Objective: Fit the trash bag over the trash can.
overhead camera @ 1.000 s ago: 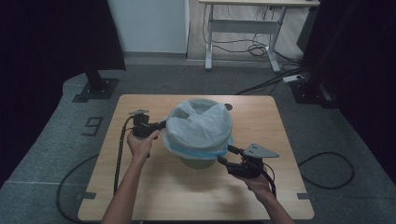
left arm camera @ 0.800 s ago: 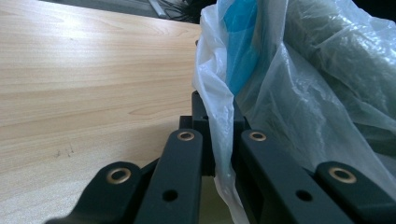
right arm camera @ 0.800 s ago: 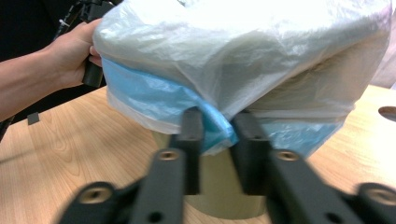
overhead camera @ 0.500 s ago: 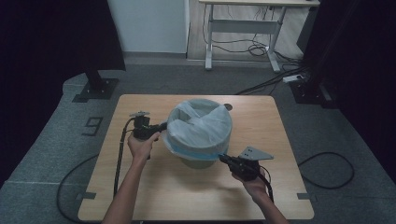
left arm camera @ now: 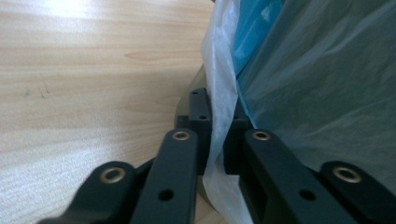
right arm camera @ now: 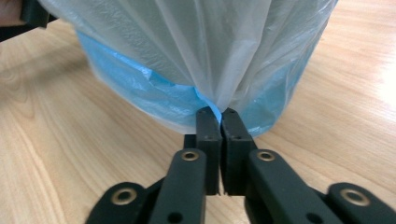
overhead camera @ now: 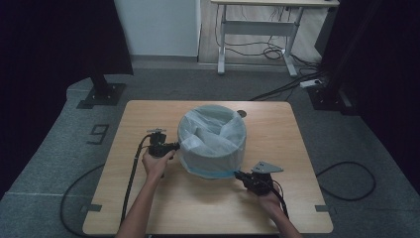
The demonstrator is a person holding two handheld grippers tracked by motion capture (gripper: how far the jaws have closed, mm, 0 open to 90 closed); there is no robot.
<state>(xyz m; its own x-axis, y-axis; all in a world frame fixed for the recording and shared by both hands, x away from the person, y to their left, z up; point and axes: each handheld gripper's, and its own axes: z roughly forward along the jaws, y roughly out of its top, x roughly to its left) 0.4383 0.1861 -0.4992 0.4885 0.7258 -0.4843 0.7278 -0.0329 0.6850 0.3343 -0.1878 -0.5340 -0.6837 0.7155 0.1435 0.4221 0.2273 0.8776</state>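
A round bin stands mid-table with a translucent white and blue bag (overhead camera: 212,134) drawn down over it. At the bin's left side, my left gripper (overhead camera: 174,147) has the bag's film (left arm camera: 219,140) running between its jaws (left arm camera: 217,100). These jaws have just been opening a little and still pinch the film. The bin's dark wall (left arm camera: 186,100) shows behind them. My right gripper (overhead camera: 237,173) sits at the bin's front right, low by the table. Its pads (right arm camera: 220,112) meet on the bag's blue hem (right arm camera: 154,100); these jaws have also just been opening slightly.
The wooden table (overhead camera: 297,148) has bare room in front of the bin and to both sides. A small round grommet (overhead camera: 241,113) lies behind the bin. Cables trail from both grippers toward the near edge. A stand base (overhead camera: 101,94) and a desk (overhead camera: 257,29) stand on the floor beyond.
Both grippers have sunk toward the table, dragging the bag's edge down the bin. The puffed top has flattened. The right gripper, open a second ago, has closed on the hem.
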